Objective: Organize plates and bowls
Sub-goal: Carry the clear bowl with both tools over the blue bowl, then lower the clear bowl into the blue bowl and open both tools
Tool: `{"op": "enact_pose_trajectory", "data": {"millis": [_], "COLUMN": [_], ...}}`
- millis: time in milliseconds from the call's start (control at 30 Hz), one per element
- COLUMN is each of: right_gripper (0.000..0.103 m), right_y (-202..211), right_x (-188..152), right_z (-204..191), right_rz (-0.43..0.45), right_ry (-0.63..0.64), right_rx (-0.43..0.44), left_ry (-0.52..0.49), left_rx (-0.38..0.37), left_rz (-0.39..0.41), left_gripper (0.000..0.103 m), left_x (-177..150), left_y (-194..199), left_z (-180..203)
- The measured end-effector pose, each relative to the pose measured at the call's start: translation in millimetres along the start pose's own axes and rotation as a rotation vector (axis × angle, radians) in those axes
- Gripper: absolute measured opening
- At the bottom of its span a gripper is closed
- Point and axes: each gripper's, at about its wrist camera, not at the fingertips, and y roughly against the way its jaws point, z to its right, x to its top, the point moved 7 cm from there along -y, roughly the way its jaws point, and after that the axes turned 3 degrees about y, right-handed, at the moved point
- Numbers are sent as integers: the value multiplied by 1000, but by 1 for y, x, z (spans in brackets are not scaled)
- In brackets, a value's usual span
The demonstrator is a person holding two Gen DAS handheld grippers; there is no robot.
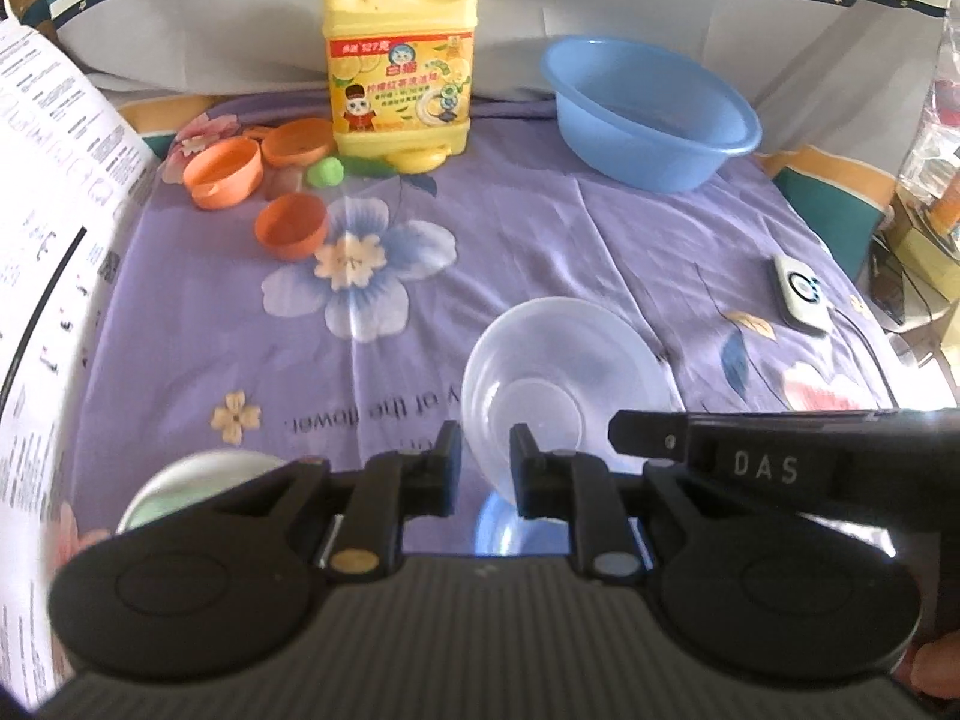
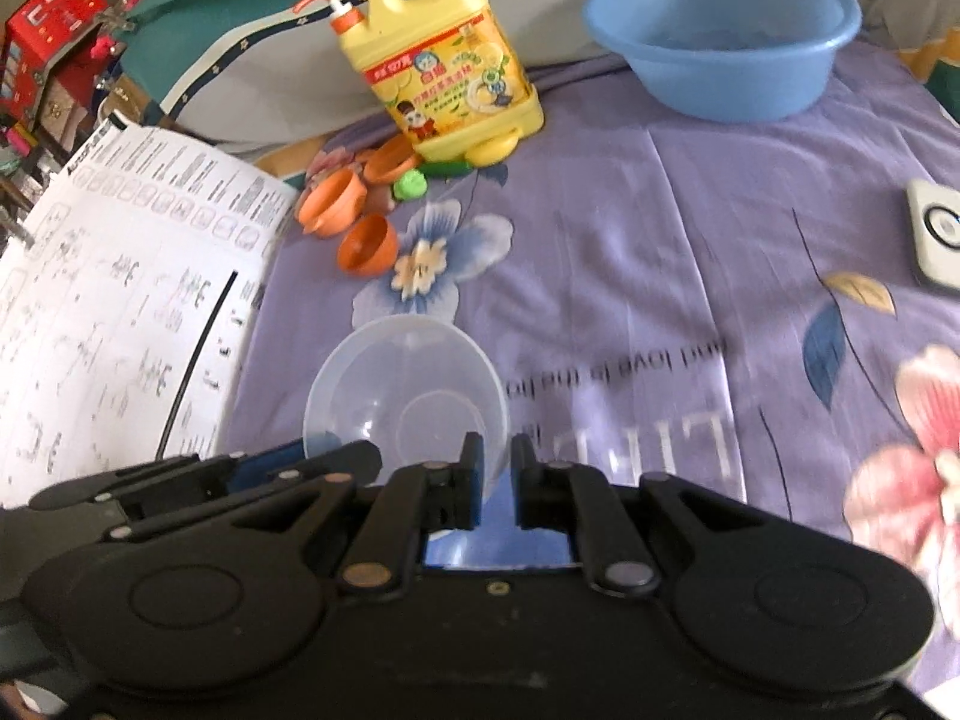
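Clear bowl (image 1: pixel 558 372) near edge hidden behind both grippers, left gripper (image 1: pixel 486 468) and right gripper (image 2: pixel 497 483) fingers clamped on its rim (lower rim unseen), blue basin (image 1: pixel 648 114) beyond, green-white dish (image 1: pixel 180 492) cut off.

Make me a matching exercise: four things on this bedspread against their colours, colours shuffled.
Things:
1. soap jug
2. basin
3. bowl held by both grippers
4. small cups

Colours:
A. orange
B. clear
C. yellow
D. blue

Pairs: 1-C, 2-D, 3-B, 4-A
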Motion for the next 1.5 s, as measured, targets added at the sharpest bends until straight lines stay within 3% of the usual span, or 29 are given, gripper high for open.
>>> {"op": "enact_pose_trajectory", "data": {"millis": [233,433,1033,1167,1267,1333,1400,1467,1500], "right_gripper": [10,11,14,28,34,41,52,77,88], "right_y": [16,11,-5,-5,-4,-1,3,9,14], "right_x": [-34,-50,-52,-50,-48,-47,-45,-43,-41], "right_z": [3,4,4,6,8,9,12,15,16], "right_rz": [-21,-56,-90,-82,-74,-66,-52,-33,-16], "right_ry": [14,31,55,53,46,41,38,32,28], "right_rx": [-6,-22,-45,-54,-57,-67,-78,-85,-84], "left_ry": [-3,23,42,45,60,69,88,106,115], "left_rx": [-5,-13,-27,-4,13,39,60,71,80], "left_rz": [-28,-63,-111,-101,-99,-89,-72,-55,-47], "left_gripper": [23,23,23,27,40,56,68,81,93], "left_x": [-31,-48,-52,-50,-49,-48,-46,-44,-44], "left_y": [7,0,-19,-19,-19,-17,-13,-8,-5], "left_z": [11,9,5,1,-4,-10,-17,-25,-28]}}
